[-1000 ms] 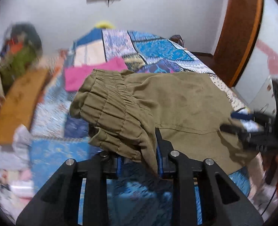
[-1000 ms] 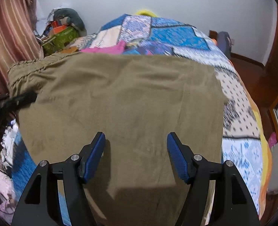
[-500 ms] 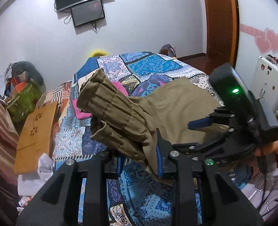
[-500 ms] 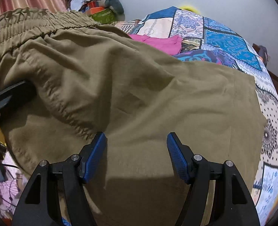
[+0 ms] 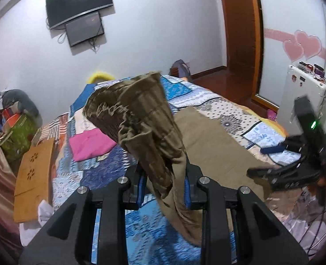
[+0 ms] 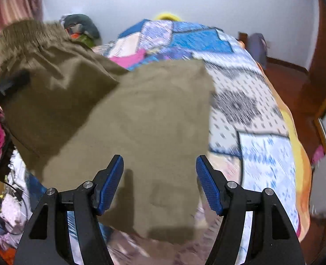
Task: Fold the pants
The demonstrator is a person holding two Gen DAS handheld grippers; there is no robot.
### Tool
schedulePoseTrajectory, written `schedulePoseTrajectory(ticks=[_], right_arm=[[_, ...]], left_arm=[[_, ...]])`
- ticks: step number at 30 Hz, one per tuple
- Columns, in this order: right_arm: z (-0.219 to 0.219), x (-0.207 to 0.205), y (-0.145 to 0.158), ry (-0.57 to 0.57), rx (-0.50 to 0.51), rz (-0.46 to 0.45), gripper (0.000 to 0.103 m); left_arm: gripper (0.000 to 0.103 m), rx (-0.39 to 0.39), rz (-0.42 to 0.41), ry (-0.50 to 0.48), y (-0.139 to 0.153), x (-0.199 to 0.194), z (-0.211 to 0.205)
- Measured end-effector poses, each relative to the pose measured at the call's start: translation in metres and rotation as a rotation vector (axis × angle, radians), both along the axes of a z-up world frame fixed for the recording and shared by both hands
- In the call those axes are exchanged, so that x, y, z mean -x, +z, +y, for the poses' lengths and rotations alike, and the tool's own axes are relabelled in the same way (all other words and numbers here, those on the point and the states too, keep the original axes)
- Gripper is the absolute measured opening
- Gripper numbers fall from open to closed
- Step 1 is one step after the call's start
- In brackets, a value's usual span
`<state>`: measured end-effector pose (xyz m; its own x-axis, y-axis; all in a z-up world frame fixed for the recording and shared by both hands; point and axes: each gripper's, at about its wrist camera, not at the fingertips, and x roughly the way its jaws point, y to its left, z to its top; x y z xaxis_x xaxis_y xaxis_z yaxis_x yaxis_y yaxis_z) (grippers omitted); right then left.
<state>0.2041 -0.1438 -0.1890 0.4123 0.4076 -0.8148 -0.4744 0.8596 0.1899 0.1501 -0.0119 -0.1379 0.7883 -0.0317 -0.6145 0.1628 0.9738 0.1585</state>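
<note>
Olive pants (image 5: 145,123) with an elastic ribbed waistband lie partly on a patchwork quilt (image 5: 207,101). My left gripper (image 5: 164,185) is shut on the waistband end and holds it lifted above the bed, the waistband standing up past the fingers. The rest of the pants (image 6: 149,119) lies flat on the quilt (image 6: 240,101). My right gripper (image 6: 159,185) is open and empty, hovering over the flat olive fabric near its close edge. The right gripper also shows in the left wrist view (image 5: 295,167). The left gripper's tip (image 6: 10,84) shows at the raised waistband.
A pink garment (image 5: 90,143) lies on the quilt beyond the pants. A wooden board (image 5: 32,176) and piled clothes sit along the bed's left side. A white appliance (image 5: 306,97) and a wooden door (image 5: 240,26) stand to the right. A TV (image 5: 79,6) hangs on the far wall.
My left gripper has lifted the waistband higher and carried it over the flat part of the pants. The right gripper has stayed open and shifted slightly right over the fabric.
</note>
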Motion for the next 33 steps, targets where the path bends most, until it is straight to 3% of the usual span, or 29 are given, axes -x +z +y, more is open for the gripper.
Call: schedulePoseTrajectory(ticks=[6,18,33], right_arm=[[-0.017,-0.001,-0.022,-0.045,-0.11,0.076,0.065],[-0.017,0.005,-0.028,-0.057,-0.155,0.048,0.068],[-0.024,0.006,-0.025,-0.081,-0.178,0.064,0.068]], left_arm=[[0.022,0.005,0.034,-0.071,-0.001,-0.014,-0.029],[0.021,0.143,0.154,-0.144,-0.017,-0.04,-0.064],[0.021,0.071,0.3,-0.205,-0.066,-0.05,-0.108]])
